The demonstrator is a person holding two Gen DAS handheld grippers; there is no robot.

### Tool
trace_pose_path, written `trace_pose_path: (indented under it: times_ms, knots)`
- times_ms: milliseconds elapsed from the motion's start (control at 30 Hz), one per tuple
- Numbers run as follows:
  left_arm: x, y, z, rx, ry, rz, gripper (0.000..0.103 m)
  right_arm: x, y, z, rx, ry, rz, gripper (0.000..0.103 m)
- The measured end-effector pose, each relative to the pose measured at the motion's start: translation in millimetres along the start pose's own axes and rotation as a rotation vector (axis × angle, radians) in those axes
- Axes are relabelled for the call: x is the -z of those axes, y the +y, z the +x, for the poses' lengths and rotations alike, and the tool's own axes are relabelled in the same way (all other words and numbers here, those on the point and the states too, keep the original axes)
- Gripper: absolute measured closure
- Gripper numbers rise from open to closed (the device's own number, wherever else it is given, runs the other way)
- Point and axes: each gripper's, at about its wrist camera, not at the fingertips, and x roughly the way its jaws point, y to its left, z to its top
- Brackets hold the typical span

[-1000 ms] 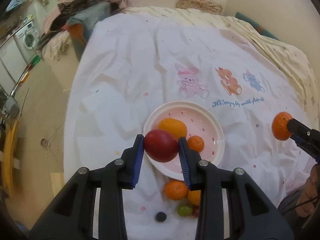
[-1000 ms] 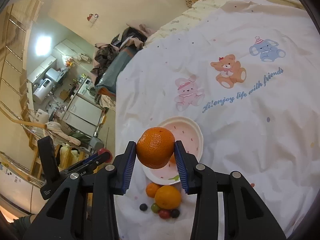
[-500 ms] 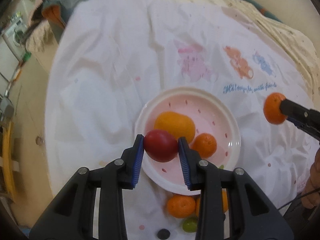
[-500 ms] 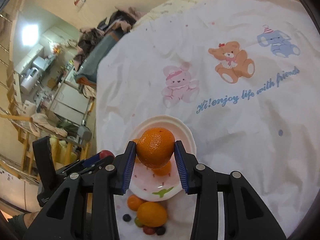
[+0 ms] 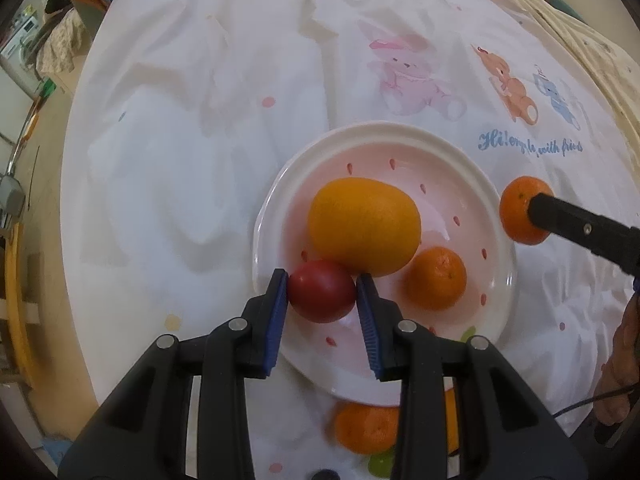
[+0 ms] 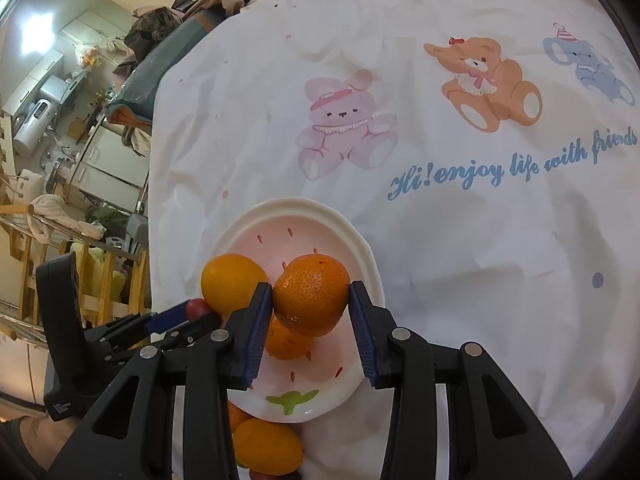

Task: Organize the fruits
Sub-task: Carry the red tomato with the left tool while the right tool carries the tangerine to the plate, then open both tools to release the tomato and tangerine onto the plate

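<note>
Plate [image 5: 472, 172]: big orange [image 5: 364, 224] + mandarin [image 5: 438, 278]; 2 fruits [image 5: 366, 428] beside.

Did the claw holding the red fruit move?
Yes. The left gripper and its red fruit came down closer over the plate.

Five oranges [image 5: 364, 226], one plate [image 5: 400, 132]

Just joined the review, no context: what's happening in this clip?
A person with a handheld gripper in each hand is gathering fruit onto a pink plate on a bedsheet. The left gripper is shut on a red fruit over the plate's near edge. The right gripper is shut on a mandarin above the plate. A large orange and a small mandarin already lie on it; more fruit waits beside it.
</note>
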Motion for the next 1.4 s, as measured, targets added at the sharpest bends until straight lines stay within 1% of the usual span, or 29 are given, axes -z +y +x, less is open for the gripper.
trace_pose_path:
  times_ms: [67,200,367,600,833,867,900,933,967,1000,1033,1067,1233,1333,1400]
  knots:
    - [-3.5,-3.7,3.1,0.005,-0.004,0.012,0.073,-0.4,-1.2,1.9,0.004,0.005,0.0,0.062]
    - [-14.8,-13.0,13.4,-0.01,-0.008,0.043,0.073,-0.8,-4.0,8.6,0.021,0.025,0.008,0.062]
    - [-23.6,-11.7,25.5,-0.038,0.004,0.039,0.073,0.6,-5.8,20.2,0.05,0.05,0.003,0.062]
    - [-22.2,-11.4,27.2,-0.033,0.01,0.037,0.073,1.3,-7.6,29.4,0.061,0.069,0.01,0.06]
    - [-21.5,-16.3,23.9,-0.017,0.016,0.054,0.071,1.3,-7.3,28.9,0.047,0.065,0.023,0.059]
    - [-21.0,-17.2,22.9,-0.018,0.016,0.059,0.069,1.3,-7.3,28.8,0.047,0.065,0.024,0.059]
    - [-20.3,-18.3,20.6,-0.021,0.011,0.067,0.057,1.2,-7.2,28.1,0.047,0.064,0.022,0.059]
    - [-19.4,-19.3,16.7,-0.027,-0.003,0.072,0.041,0.8,-6.9,27.1,0.046,0.061,0.021,0.059]
    - [-18.7,-19.8,13.1,-0.023,-0.019,0.073,0.034,0.8,-6.7,26.3,0.045,0.059,0.022,0.057]
    - [-18.6,-20.0,9.1,-0.013,-0.039,0.076,0.024,0.9,-6.7,25.3,0.038,0.056,0.026,0.055]
    - [-18.7,-20.5,5.7,-0.011,-0.052,0.081,0.021,0.8,-6.5,24.3,0.033,0.052,0.03,0.048]
    - [-19.4,-20.7,3.5,-0.011,-0.056,0.083,0.021,0.6,-6.0,22.0,0.03,0.042,0.032,0.044]
    - [-22.6,-11.9,-1.5,-0.003,-0.062,0.036,0.021,-2.5,-1.9,12.4,0.017,0.004,0.026,0.035]
    - [-21.3,-8.4,-5.3,-0.005,-0.066,0.028,0.021,-2.6,-1.0,9.9,0.022,-0.001,0.025,0.034]
    - [-17.9,-5.8,-10.2,-0.002,-0.073,0.046,0.021,-2.3,0.2,8.0,0.032,-0.007,0.02,0.034]
